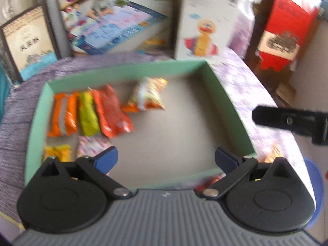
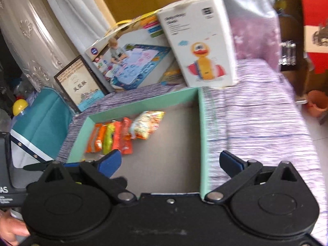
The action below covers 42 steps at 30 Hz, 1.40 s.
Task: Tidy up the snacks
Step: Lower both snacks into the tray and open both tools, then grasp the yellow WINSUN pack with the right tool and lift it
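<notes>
Both the left gripper [image 1: 166, 160] and right gripper [image 2: 170, 163] hung spread wide, holding nothing, over the green tray [image 1: 223, 94]. Orange, yellow-green and red snack packets [image 1: 88, 112] (blurred) lay side by side at its far left.

A dark box [image 2: 5, 184] at left reads "AS".

Seven snack packets [image 1: 110, 112], one green tray [image 1: 225, 102], two toy boxes [image 1: 205, 20].

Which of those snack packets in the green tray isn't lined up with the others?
The multicoloured patterned packet in the green tray. It lies alone, tilted, right of the row of orange and yellow-green packets set side by side.
</notes>
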Each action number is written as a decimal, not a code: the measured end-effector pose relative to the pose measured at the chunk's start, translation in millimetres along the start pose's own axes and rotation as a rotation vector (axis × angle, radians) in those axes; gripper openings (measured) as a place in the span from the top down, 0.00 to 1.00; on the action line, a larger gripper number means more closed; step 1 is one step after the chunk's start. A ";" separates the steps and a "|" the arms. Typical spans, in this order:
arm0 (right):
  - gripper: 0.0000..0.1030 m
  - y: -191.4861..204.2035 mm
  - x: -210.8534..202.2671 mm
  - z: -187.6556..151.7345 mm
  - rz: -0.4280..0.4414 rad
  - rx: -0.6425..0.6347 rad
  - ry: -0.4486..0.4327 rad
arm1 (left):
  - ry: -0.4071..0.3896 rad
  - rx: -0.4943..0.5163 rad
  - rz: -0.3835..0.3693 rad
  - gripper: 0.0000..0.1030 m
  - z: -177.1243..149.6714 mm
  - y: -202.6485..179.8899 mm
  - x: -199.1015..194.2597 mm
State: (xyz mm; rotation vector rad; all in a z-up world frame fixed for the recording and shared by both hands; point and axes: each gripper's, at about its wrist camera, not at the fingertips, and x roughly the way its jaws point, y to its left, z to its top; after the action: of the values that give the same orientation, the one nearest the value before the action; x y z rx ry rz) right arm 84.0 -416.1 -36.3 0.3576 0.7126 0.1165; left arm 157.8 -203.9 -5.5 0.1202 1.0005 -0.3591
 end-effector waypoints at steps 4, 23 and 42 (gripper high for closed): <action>0.00 -20.0 -17.5 -17.6 -0.055 0.011 0.003 | 0.026 0.035 -0.028 0.00 -22.1 -24.7 -0.9; 0.34 -70.0 -16.3 -83.4 -0.055 0.084 0.145 | 0.108 0.113 -0.054 0.00 -63.9 -80.9 26.8; 0.33 -22.0 10.4 -123.5 -0.126 -0.053 0.197 | 0.129 0.065 0.014 0.05 -99.8 -0.5 15.5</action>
State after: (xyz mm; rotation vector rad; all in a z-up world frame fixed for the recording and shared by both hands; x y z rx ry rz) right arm 10.4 -399.6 -137.0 0.2514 0.9226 0.0513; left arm 85.2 -182.0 -72.3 0.2109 1.1151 -0.3745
